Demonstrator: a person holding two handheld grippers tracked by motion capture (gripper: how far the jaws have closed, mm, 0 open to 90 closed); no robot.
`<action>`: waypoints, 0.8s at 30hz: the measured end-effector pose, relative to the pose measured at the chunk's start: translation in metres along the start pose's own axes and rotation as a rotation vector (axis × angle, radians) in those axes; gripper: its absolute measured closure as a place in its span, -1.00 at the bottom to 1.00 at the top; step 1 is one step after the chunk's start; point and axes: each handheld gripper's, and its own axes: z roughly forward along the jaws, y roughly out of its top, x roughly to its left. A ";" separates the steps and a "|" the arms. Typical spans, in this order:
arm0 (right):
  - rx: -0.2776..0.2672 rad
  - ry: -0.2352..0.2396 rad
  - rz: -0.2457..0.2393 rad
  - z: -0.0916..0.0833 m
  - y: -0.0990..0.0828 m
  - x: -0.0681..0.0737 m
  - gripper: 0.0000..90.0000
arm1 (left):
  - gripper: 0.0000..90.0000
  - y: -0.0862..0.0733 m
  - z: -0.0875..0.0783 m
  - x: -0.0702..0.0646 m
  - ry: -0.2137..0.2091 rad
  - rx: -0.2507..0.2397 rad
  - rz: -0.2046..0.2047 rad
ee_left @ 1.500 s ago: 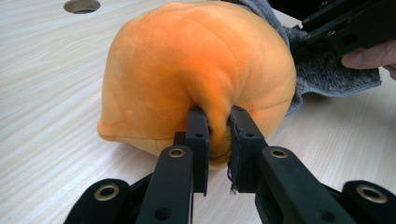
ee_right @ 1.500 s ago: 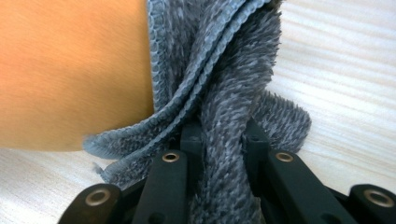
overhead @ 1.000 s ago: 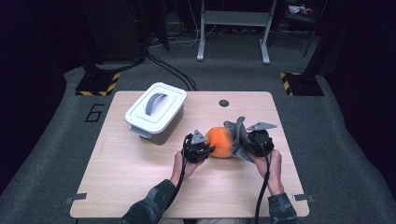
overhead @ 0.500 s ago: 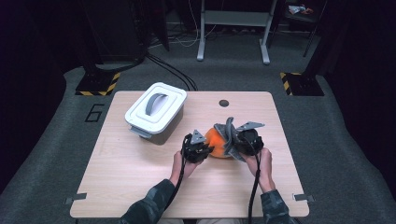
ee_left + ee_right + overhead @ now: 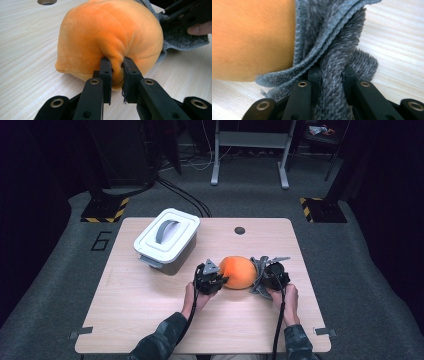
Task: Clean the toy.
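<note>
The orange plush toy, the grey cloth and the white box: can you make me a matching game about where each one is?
Things:
1. orange plush toy
2. grey fuzzy cloth
3. white lidded box

Places:
A. stands alone at the table's far left
B. pinched by the left gripper
C. clamped in the right gripper

Pairs: 1-B, 2-C, 3-A

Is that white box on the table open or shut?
Shut: the white box has its lid seated flat on top, the grey handle lying across it.
</note>
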 end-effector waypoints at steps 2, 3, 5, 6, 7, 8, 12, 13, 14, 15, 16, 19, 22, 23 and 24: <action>0.006 -0.001 0.009 -0.001 0.000 0.000 0.67 | 0.77 0.000 0.000 0.000 -0.001 0.001 0.002; 0.002 -0.004 -0.001 -0.001 0.000 -0.001 0.67 | 0.77 0.000 0.000 0.000 -0.001 0.001 0.002; -0.019 -0.028 -0.003 -0.011 0.001 -0.003 0.67 | 0.77 0.000 -0.001 0.001 -0.001 0.000 0.001; -0.041 -0.036 -0.002 -0.018 0.001 -0.004 0.67 | 0.77 0.000 -0.001 0.001 -0.001 0.000 0.001; -0.062 -0.040 0.003 -0.026 0.002 -0.003 0.67 | 0.77 -0.001 0.000 0.002 -0.001 -0.003 0.003; -0.062 -0.040 0.003 -0.026 0.002 -0.003 0.67 | 0.77 -0.001 0.000 0.002 -0.001 -0.003 0.003; -0.168 -0.014 -0.047 -0.060 0.012 0.015 0.67 | 0.77 0.000 0.000 0.003 -0.002 -0.002 0.005; -0.173 0.000 -0.067 -0.062 0.015 0.022 0.67 | 0.76 0.000 0.000 0.003 -0.001 -0.003 0.005; -0.173 0.000 -0.067 -0.062 0.015 0.022 0.67 | 0.76 0.000 0.000 0.003 -0.001 -0.004 0.006; -0.157 0.016 -0.098 -0.057 0.019 0.031 0.67 | 0.76 0.000 0.000 0.003 -0.004 -0.007 0.011; -0.157 0.016 -0.098 -0.057 0.019 0.031 0.67 | 0.75 0.000 0.000 0.003 -0.004 -0.007 0.011; -0.124 -0.002 -0.114 -0.042 0.021 0.035 0.67 | 0.71 0.000 -0.001 0.003 -0.011 -0.017 0.014; -0.124 0.009 -0.090 -0.039 0.022 0.030 0.68 | 0.54 -0.002 -0.003 0.002 -0.014 -0.022 0.037; -0.116 0.004 -0.080 -0.038 0.023 0.029 0.68 | 0.39 -0.005 -0.004 0.000 -0.007 -0.012 0.055; -0.116 0.004 -0.080 -0.038 0.023 0.029 0.68 | 0.33 -0.005 -0.004 0.000 -0.007 -0.012 0.055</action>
